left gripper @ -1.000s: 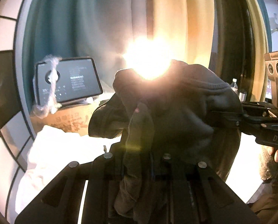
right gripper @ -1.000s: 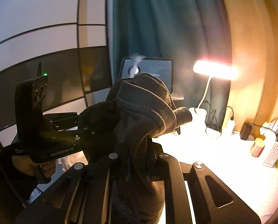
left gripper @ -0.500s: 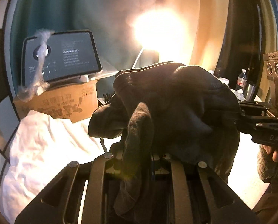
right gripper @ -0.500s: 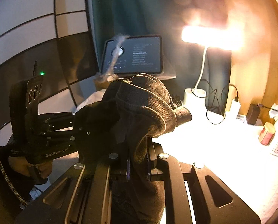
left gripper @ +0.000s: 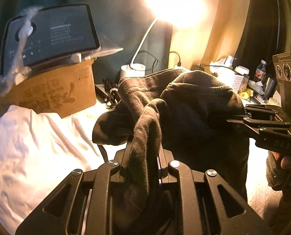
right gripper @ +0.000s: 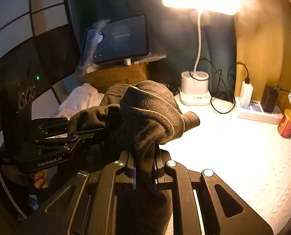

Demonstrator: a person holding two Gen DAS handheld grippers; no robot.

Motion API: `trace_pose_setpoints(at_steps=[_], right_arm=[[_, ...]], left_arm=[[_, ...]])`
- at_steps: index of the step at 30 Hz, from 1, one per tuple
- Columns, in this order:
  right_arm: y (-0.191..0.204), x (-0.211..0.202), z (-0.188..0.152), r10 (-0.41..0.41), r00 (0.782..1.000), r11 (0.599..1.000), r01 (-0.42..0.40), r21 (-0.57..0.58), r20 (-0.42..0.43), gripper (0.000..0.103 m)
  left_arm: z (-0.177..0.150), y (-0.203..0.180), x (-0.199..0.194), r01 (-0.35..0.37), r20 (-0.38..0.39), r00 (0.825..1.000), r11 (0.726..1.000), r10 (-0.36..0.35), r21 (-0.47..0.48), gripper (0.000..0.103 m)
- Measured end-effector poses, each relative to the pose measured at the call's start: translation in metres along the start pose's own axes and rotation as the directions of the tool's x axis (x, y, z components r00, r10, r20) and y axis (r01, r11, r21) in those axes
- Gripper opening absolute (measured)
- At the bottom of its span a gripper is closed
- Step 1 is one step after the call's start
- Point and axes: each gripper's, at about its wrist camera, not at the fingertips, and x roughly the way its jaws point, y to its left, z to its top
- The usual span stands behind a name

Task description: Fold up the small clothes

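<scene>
Above lamplit table [right gripper: 233, 146], dark garment [left gripper: 194, 107] hangs pinched between both tongs.

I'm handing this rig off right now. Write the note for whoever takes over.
Left gripper: shut on the dark garment.
Right gripper: shut on the same garment, at another part.
Garment: bunched and held in the air between both grippers, above the white table. White cloth lies heaped by the cardboard box.
Done: garment picked up with both grippers.
Left: lay it flat on the table, then fold it; no neat fold shows yet.
</scene>
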Motion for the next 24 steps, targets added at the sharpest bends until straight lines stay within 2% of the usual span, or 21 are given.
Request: trace_pose_setpoints(at_steps=[9,24], right_arm=[[-0.023,0.039,-0.006,0.003,0.998,0.999,0.0,0.045,-0.061,0.013],[-0.062,0.088,-0.025,0.013,0.985,0.985,0.017,0.169,-0.171,0.015]], left_arm=[[-0.001,0.011,0.031,-0.001,-0.081,0.997,1.0,0.0,-0.011,0.017],[-0.005,0.021,0.071,0.008,-0.202,0.979,0.999,-0.017,-0.046,0.017]])
